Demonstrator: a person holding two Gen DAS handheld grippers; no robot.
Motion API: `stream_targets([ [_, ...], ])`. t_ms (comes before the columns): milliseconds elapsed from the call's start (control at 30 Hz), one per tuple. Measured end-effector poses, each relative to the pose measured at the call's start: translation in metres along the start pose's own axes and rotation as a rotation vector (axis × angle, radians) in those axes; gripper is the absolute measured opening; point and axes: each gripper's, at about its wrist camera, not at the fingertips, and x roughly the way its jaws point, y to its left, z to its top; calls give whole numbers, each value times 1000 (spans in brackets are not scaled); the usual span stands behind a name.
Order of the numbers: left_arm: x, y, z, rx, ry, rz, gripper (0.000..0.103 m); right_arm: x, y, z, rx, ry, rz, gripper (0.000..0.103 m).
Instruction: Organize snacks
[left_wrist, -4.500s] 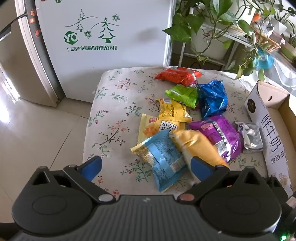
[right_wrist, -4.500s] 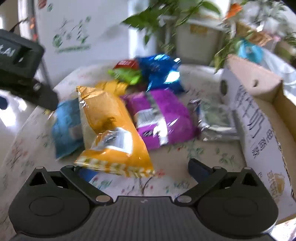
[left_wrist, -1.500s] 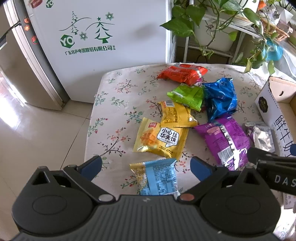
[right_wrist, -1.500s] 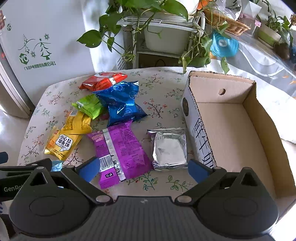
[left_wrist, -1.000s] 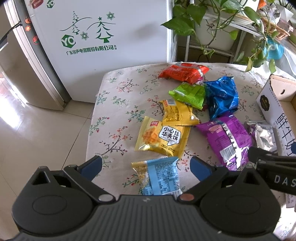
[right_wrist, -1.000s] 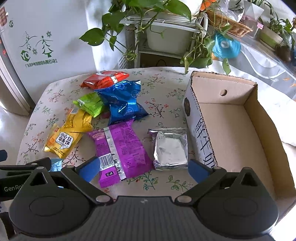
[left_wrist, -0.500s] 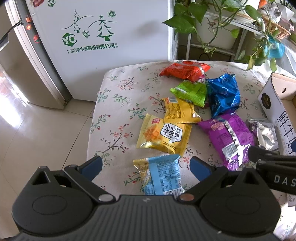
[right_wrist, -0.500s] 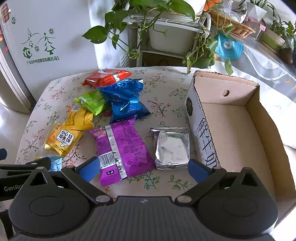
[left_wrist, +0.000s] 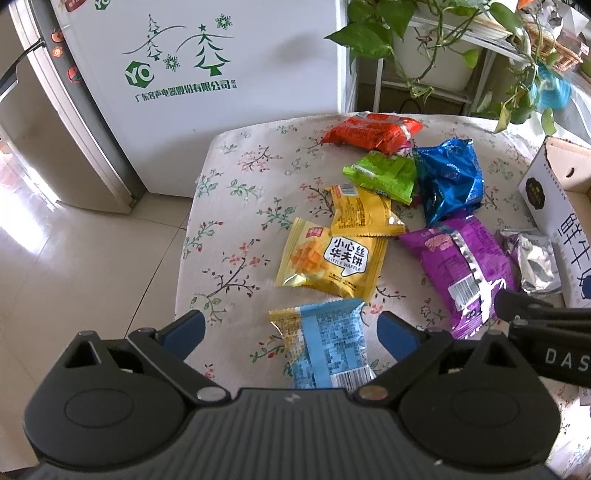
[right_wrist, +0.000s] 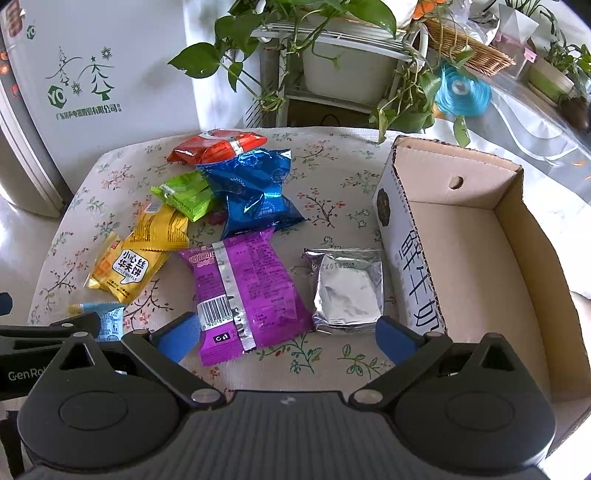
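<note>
From my left claw (left_wrist: 290, 328) I look down on the floral-clothed bench (left_wrist: 236, 229); its blue fingers (left_wrist: 184, 328) are spread wide and hold nothing, with the light-blue pack (left_wrist: 328, 347) lying flat on the cloth between them, near the bench's near edge. Just beyond it sits the yellow waffle pack (left_wrist: 332, 258), and a smaller yellow pack (left_wrist: 360, 214) overlaps its far edge. Farther back lie the green pack (left_wrist: 384, 175) and, at the far edge, the red pack (left_wrist: 373, 133). The blue foil pack (left_wrist: 450, 179) is right of the green one, touching it. My right claw (right_wrist: 288, 332) is also spread and empty, hovering over the near end of the purple pack (right_wrist: 243, 291), whose barcode faces up. Just right of the purple pack lies the silver pack (right_wrist: 347, 291), close beside the left wall of the cardboard box (right_wrist: 410, 273). The box stands on the right side of the bench, open at the top, and I see only bare cardboard inside it. All the snacks I can see are out on the cloth, left of the box. From the left camera the right claw's black body enters at the right edge, above the purple pack's near end. A white fridge (left_wrist: 207, 74) stands beyond the bench on the far left, and potted vines (right_wrist: 295, 33) hang on a rack at the far right.
</note>
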Motion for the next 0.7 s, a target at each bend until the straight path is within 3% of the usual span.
stream_targets([
  [400,2,-1,-3,-4,3,5,98,1,2,-1,-24,-8,-4,103],
  [700,6,5,-4,-33,31,-50,99,2,-1,-3,-28,-17,20,103],
])
